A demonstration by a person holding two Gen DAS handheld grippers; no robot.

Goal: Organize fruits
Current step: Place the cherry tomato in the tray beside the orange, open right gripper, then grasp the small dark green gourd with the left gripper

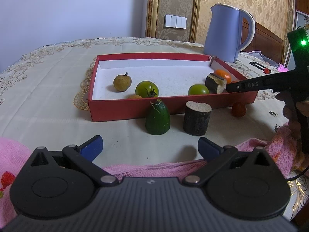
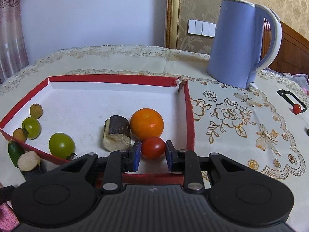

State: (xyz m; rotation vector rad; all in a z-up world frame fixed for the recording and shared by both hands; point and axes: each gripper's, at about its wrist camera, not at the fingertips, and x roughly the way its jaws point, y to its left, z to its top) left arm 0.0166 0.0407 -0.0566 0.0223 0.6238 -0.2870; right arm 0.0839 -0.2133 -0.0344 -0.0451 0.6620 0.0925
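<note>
Fruits lie mostly in the red box (image 2: 190, 116) on the desk (image 2: 222, 135). The right wrist view shows what the left one hides: a red tomato (image 2: 153, 147) pinched between the blue pads of the right gripper (image 2: 152, 152), just above the box floor and beside the orange (image 2: 146, 124). The left wrist view alone shows a second red tomato (image 1: 238, 109) lying outside the box by its front wall, and the left gripper (image 1: 149, 147) spread wide and holding nothing above a pink towel (image 1: 154, 169).

Counted inside the box: two green tomatoes (image 2: 61, 145) (image 2: 31, 127), two brown longans (image 2: 36, 111) (image 2: 19, 134), one orange, one cane piece (image 2: 116, 133) lying on its side.

Outside, against the front wall: one cucumber end (image 1: 157, 118) and one upright cane piece (image 1: 197, 118). A blue kettle (image 2: 237, 44) stands behind the box.
</note>
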